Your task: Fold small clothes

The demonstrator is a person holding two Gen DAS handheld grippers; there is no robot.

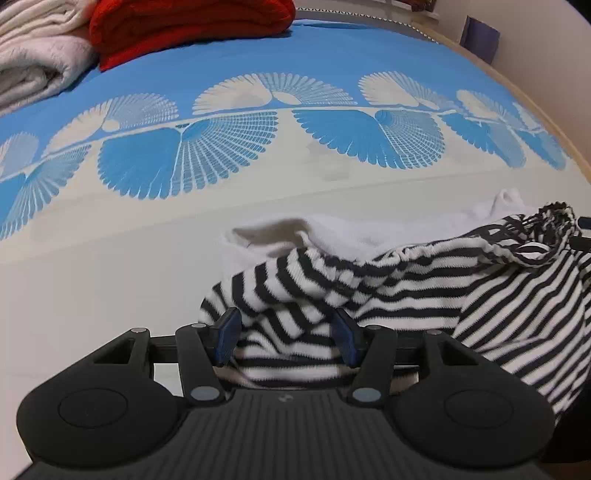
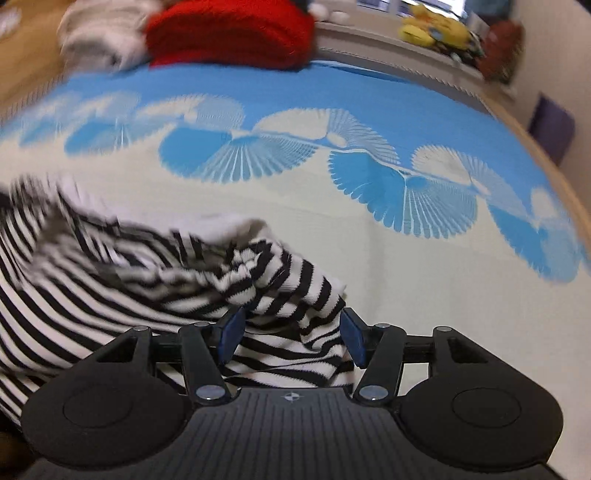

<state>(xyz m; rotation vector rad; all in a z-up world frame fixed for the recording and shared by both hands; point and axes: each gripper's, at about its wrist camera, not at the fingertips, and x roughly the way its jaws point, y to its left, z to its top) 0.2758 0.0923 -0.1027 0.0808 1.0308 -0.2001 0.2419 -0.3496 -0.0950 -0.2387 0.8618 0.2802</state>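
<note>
Closest to my left wrist camera, the left gripper (image 1: 286, 338) fills the bottom of the frame, its blue-padded jaws standing apart with bunched fabric of the striped garment (image 1: 388, 295) lying between them; whether the pads actually touch the cloth I cannot tell. That black-and-white garment spreads from the lower centre to the right edge, over a white cloth (image 1: 332, 232) just behind it. Beyond lies the blue-and-cream bedspread (image 1: 221, 55), with a folded red knit (image 1: 184, 26) beside a cream blanket (image 1: 33, 55) at the upper left. Through my right wrist camera, blurred, the right gripper (image 2: 291, 338) sits bottom centre, jaws likewise apart around a striped fold, the garment trailing toward the left edge. Yellow plush toys (image 2: 432, 27) sit at the upper right.
</note>
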